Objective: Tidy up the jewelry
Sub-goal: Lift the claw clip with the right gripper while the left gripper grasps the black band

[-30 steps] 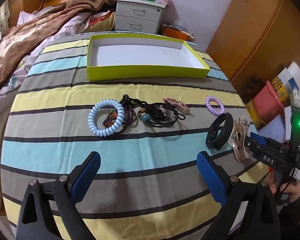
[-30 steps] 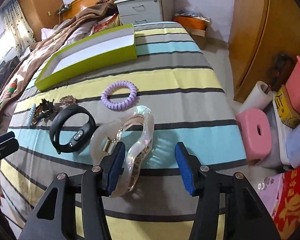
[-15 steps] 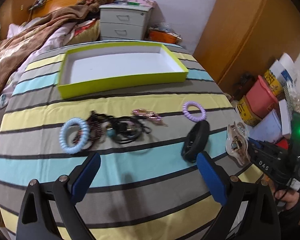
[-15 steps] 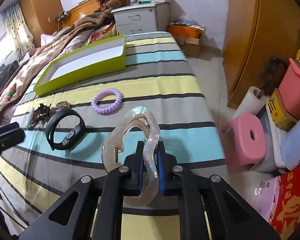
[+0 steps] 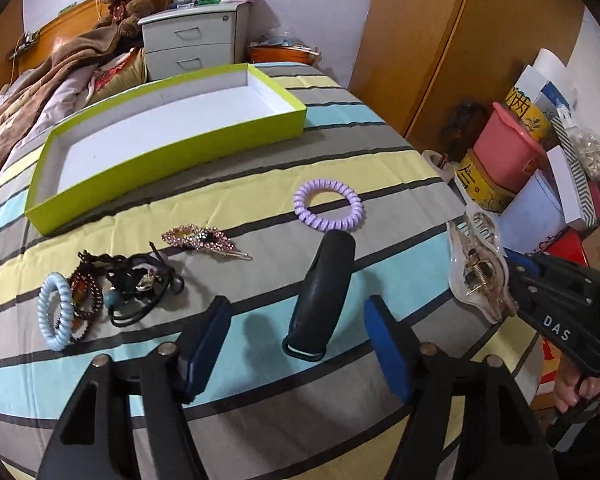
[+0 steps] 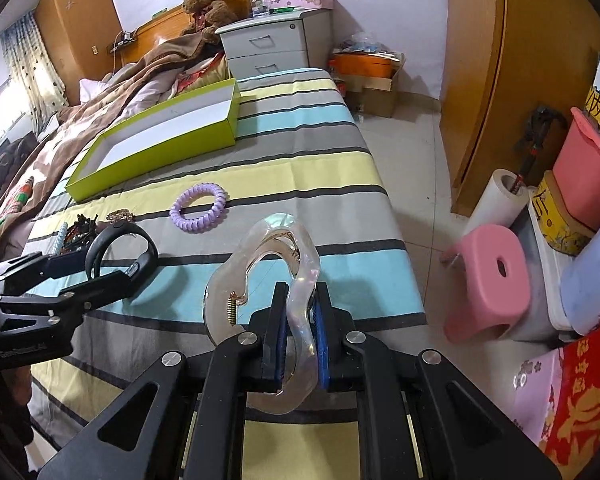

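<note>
Clear plastic hair claw (image 6: 296, 312), looped and glossy, pinched in right tool (image 6: 300, 336).

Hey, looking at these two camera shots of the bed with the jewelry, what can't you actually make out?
- Tangled pile, left wrist view: the dark cords and beads overlap, so separate pieces cannot be counted.
- The same pile, right wrist view: too small, partly behind the left tongs.
- Clear hair claw, right wrist view: its lower part hides between the right tongs.
- Green box, right wrist view: the near wall hides part of its floor.
- Black band: any face or markings are turned away.
</note>
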Demonstrator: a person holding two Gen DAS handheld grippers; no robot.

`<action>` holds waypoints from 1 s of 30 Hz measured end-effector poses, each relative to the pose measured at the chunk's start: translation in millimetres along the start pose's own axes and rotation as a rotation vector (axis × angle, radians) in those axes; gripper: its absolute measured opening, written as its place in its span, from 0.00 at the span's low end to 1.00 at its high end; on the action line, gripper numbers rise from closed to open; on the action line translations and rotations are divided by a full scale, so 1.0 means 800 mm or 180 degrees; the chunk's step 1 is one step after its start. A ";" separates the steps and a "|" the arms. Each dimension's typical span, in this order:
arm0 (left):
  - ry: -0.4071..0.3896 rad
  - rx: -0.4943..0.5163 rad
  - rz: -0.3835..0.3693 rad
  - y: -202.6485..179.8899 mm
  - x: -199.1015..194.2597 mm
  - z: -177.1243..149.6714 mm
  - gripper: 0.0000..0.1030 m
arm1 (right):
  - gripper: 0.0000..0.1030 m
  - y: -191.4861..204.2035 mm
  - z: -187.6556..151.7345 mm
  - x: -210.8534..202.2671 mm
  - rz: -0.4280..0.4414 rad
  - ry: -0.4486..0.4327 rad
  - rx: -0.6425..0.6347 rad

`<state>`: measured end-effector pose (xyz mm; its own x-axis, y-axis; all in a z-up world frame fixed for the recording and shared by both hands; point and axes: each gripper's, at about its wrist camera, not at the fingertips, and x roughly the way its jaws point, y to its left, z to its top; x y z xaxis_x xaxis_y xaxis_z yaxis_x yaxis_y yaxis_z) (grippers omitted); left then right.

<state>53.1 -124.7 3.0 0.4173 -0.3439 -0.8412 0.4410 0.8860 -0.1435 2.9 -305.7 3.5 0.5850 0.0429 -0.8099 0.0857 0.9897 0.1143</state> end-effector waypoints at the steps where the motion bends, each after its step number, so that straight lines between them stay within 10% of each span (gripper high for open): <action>1: 0.0009 0.0011 -0.0004 0.000 0.000 -0.001 0.61 | 0.12 0.000 0.000 0.001 0.0003 0.0003 -0.0002; 10: 0.0031 0.0062 -0.0005 -0.004 0.003 0.001 0.21 | 0.12 0.000 0.002 0.004 0.0007 0.0012 -0.0006; 30: -0.0191 -0.0124 0.0024 0.027 -0.028 0.022 0.16 | 0.12 0.019 0.035 -0.013 0.0006 -0.0149 -0.0099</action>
<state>67.3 -103.0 27.6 0.4679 -0.3541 -0.8097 0.4069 0.8997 -0.1582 20.7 -295.3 29.3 0.6222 0.0391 -0.7819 0.0598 0.9935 0.0972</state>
